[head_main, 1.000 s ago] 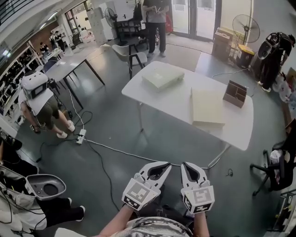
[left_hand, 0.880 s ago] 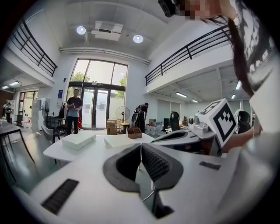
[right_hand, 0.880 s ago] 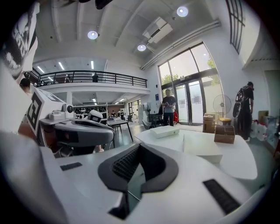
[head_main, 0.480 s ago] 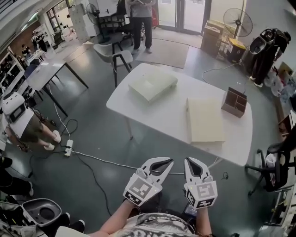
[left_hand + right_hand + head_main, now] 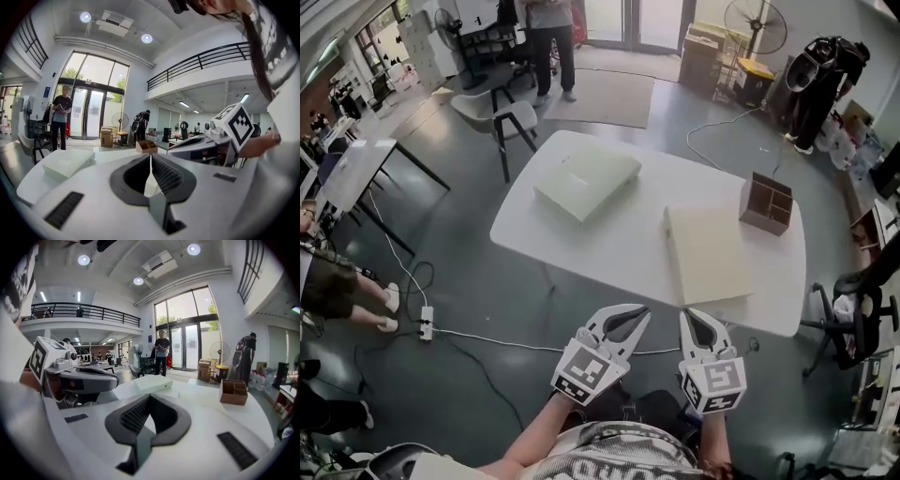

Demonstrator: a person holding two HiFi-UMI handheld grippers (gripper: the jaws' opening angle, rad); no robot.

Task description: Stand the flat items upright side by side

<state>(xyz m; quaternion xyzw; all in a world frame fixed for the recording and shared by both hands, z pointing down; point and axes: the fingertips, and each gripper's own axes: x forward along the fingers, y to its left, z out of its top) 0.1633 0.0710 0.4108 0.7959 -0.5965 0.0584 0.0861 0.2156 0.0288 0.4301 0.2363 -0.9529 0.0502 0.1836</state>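
Note:
Two pale flat boxes lie on the white table (image 5: 628, 246): one (image 5: 587, 181) at its far left, also the box (image 5: 68, 162) in the left gripper view and the box (image 5: 153, 382) in the right gripper view, and a larger one (image 5: 707, 253) at its near right. A brown wooden organizer (image 5: 766, 202) stands at the table's right end, seen as the organizer (image 5: 146, 146) and the organizer (image 5: 234, 392) from the grippers. My left gripper (image 5: 633, 314) and right gripper (image 5: 693, 319) are held side by side short of the table's near edge, both shut and empty.
A grey chair (image 5: 508, 116) stands beyond the table's far left corner, and a person (image 5: 549, 37) stands behind it. A cable with a power strip (image 5: 426, 322) crosses the floor at the left. An office chair (image 5: 867, 319) is at the right. A fan (image 5: 746, 21) and cardboard boxes (image 5: 703, 58) stand at the back.
The view has moved forward: the table and its boxes sit closer and lower in the picture. Both grippers stay shut, side by side in front of me.

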